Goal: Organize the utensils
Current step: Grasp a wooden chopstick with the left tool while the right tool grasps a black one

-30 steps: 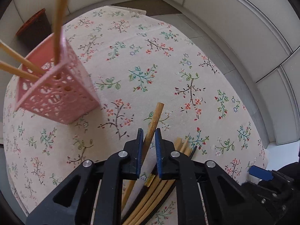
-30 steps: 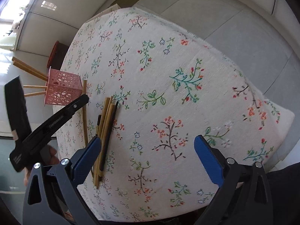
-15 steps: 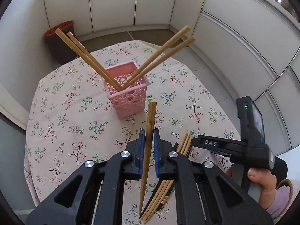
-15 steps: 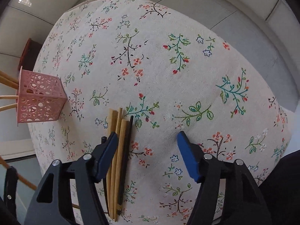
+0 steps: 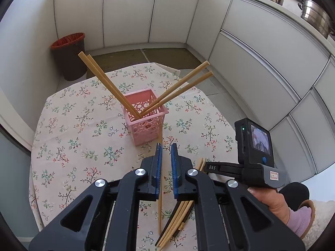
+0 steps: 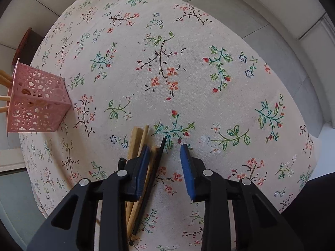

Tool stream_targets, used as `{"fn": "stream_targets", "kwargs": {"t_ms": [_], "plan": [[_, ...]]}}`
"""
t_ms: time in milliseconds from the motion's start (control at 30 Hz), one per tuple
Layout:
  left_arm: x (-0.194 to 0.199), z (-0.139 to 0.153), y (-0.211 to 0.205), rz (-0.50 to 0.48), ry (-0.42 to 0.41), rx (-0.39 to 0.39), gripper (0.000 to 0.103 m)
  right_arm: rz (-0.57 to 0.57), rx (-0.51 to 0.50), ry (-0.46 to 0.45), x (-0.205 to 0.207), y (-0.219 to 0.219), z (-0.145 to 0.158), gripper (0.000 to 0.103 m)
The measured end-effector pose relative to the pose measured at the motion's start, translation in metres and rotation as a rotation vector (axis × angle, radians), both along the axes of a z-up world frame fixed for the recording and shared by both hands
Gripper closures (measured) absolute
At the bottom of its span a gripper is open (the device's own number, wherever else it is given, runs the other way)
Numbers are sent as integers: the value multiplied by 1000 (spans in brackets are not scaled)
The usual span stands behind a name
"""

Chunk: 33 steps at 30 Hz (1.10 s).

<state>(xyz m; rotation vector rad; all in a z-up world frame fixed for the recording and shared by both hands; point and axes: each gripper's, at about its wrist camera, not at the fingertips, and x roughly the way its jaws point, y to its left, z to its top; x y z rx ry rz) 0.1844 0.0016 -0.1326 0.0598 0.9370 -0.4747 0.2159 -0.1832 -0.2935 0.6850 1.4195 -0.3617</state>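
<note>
A: The left claw (image 5: 165, 152) is closed almost fully on one wooden chopstick (image 5: 160, 205), which hangs near upright with its lower tip above the floral worktop (image 5: 69, 129). The pink basket (image 5: 146, 118) stands just beyond, with four chopsticks (image 5: 108, 85) already leaning in it.

B: And the right claw (image 6: 165, 159)?

A: Wide open and holding nothing. It hovers low over the loose pile (image 6: 144, 167), its left pad over the sticks and a dark chopstick (image 6: 152, 173) lying between the pads.

B: What might go wrong?

A: The held stick seems pinched near its top, so it could swing or slip. Its top could also catch the leaning sticks on the way in and tip the light basket. On the right, closing there could grab several sticks at once.
</note>
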Motion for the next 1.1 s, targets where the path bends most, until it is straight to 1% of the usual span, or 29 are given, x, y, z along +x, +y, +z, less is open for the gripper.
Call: {"fn": "stream_targets", "kwargs": {"t_ms": [133, 200, 233, 267, 333, 367, 467, 500, 533, 567, 633, 667, 700, 767, 833, 900, 933, 967, 1000, 1033, 1067, 1100], "plan": [[1, 1, 6, 5, 0, -14, 95, -55, 95, -24, -12, -7, -1, 72], [1, -2, 7, -3, 18, -6, 95, -60, 109, -24, -16, -9, -2, 72], [3, -5, 8, -7, 41, -1, 95, -57, 108, -25, -19, -12, -2, 72], [6, -12, 8, -11, 73, 1, 95, -51, 97, -26, -19, -10, -2, 74], [12, -28, 9, -1, 135, 17, 94, -44, 88, -38, -16, -7, -5, 84], [15, -36, 8, -5, 161, 30, 94, -39, 88, -45, -13, -5, -6, 91], [21, -57, 0, -14, 193, 58, 94, -23, 60, -74, -8, -7, -3, 94], [23, -64, -5, -13, 198, 59, 91, -26, 67, -81, -6, -10, -4, 95], [26, -72, -12, -13, 198, 74, 80, -23, 68, -83, -7, -12, -4, 95], [28, -80, -20, -15, 192, 109, 76, -18, 63, -84, -9, -14, -3, 95], [33, -97, -38, -32, 181, 182, 76, -8, 66, -85, -15, -24, -3, 95], [36, -105, -46, -36, 178, 207, 74, -6, 71, -87, -18, -28, -3, 95], [40, -112, -52, -33, 174, 229, 71, 2, 82, -88, -20, -32, -3, 95], [47, -125, -62, -15, 160, 268, 59, 28, 119, -85, -22, -37, -6, 94], [53, -138, -71, 1, 141, 306, 54, 42, 150, -87, -25, -42, -6, 94], [58, -153, -75, 11, 166, 333, 53, 47, 179, -91, -29, -49, -5, 83], [60, -160, -76, 14, 187, 331, 53, 47, 191, -93, -31, -52, -5, 81], [61, -160, -74, 25, 169, 303, 53, 42, 200, -94, -32, -56, -4, 74], [63, -161, -73, 25, 184, 294, 52, 30, 209, -94, -36, -60, -3, 63], [64, -160, -72, 19, 199, 279, 57, 13, 217, -94, -39, -64, -3, 56], [64, -158, -72, 0, 205, 276, 66, -2, 222, -92, -41, -68, -3, 56], [63, -156, -74, -21, 209, 282, 73, -10, 224, -89, -41, -71, -3, 56]]}}
